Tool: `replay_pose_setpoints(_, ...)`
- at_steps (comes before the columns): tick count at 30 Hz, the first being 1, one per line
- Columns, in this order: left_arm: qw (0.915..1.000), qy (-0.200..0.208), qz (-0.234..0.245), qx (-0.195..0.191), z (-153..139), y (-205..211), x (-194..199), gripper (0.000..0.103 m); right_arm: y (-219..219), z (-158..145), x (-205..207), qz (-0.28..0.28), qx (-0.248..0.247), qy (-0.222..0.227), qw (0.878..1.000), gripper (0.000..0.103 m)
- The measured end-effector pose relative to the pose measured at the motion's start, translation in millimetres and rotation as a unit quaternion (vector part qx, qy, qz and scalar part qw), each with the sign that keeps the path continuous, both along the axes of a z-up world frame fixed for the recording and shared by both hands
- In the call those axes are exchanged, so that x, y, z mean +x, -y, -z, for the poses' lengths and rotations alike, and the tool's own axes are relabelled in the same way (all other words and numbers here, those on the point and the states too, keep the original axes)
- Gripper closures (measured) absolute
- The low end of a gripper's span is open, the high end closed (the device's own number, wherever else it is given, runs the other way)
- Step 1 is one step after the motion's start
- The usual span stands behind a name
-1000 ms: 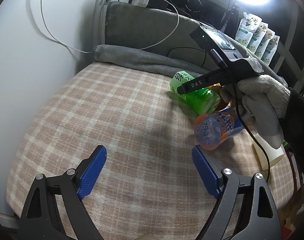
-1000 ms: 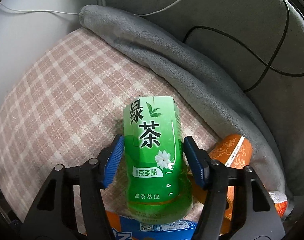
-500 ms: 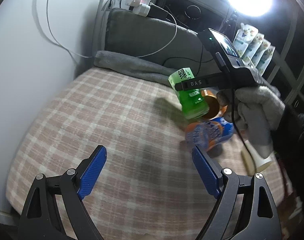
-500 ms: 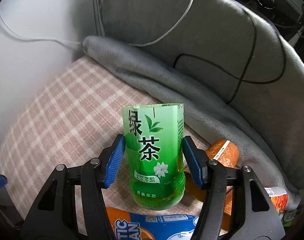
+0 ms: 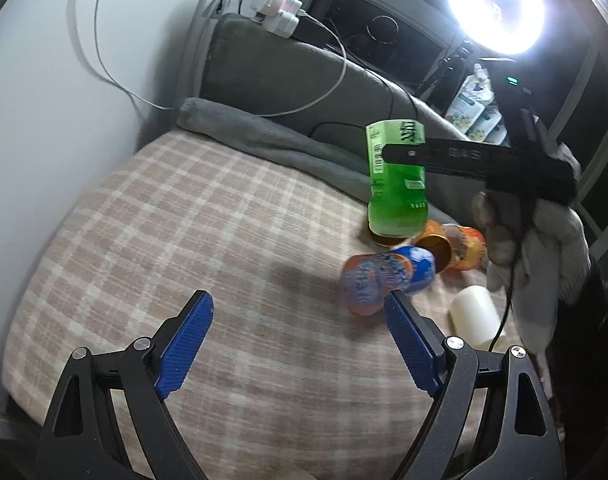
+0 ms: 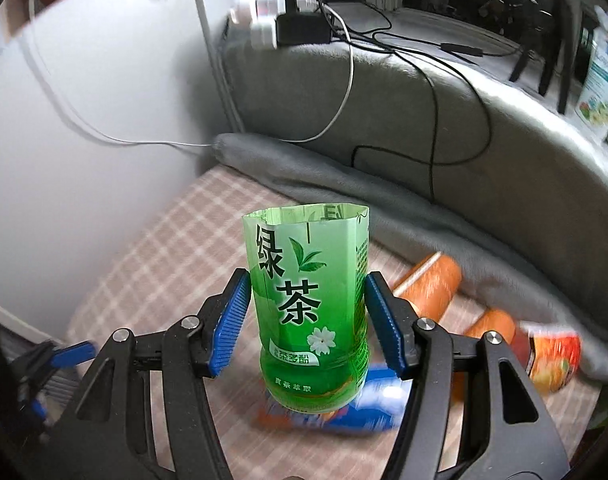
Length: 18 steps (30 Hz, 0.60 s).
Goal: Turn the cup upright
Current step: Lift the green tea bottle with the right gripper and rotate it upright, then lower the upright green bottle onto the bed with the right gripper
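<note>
Plaid-covered bed point(image 5: 191, 216) carries everything; its left edge meets a pale wall point(image 5: 43, 100), its far edge a folded grey blanket point(image 5: 263, 136) under a grey headboard cushion point(image 5: 287, 68) with cables draped across. Left and middle of the plaid cover lie open; clutter sits only toward the right edge.

Left claw point(image 5: 299, 340): blue pads wide apart, nothing between them, low over the near-middle of the bed, pointing toward the far edge.

Near the right edge: a blue-and-orange cup point(image 5: 388, 276) on its side, blurred; an orange cup point(image 5: 452, 246) on its side behind it, mouth facing the left wrist camera; a white cylinder point(image 5: 474, 314) nearer the near edge.

Green cup point(image 6: 308, 304): cut green-tea bottle, long axis close to vertical, open cut rim up, rounded base down, printed characters reading upright. It sits above the toppled cups, near the far-right part of the bed; whether its base touches anything cannot be told.

Right claw point(image 6: 306, 324): pads pressed on both sides of the green cup at mid-height, fingers roughly level. A grey-gloved hand point(image 5: 544, 248) grips its handle from the right.
</note>
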<state>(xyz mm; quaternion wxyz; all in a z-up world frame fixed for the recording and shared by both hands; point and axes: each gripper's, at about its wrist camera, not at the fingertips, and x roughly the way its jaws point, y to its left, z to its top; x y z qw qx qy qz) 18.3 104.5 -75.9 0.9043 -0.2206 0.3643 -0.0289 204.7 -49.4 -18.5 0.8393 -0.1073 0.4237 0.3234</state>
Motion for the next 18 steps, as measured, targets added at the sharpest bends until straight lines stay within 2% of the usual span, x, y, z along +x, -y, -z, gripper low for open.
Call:
replay_pose_setpoints(9, 0.9967, -0.012, 0.043, -0.068, -3.5, 10.3, 2.3, 0.016, 61.6, 8.2, -54.3, 0.011, 0.038, -0.046, 0.998, 0.042)
replay_pose_setpoints(18, 0.9959, -0.017, 0.069, -0.055, -6.5, 35.8, 1.0, 0.016, 97.0, 53.2, -96.6, 0.049, 0.042, -0.12, 0.991, 0.042)
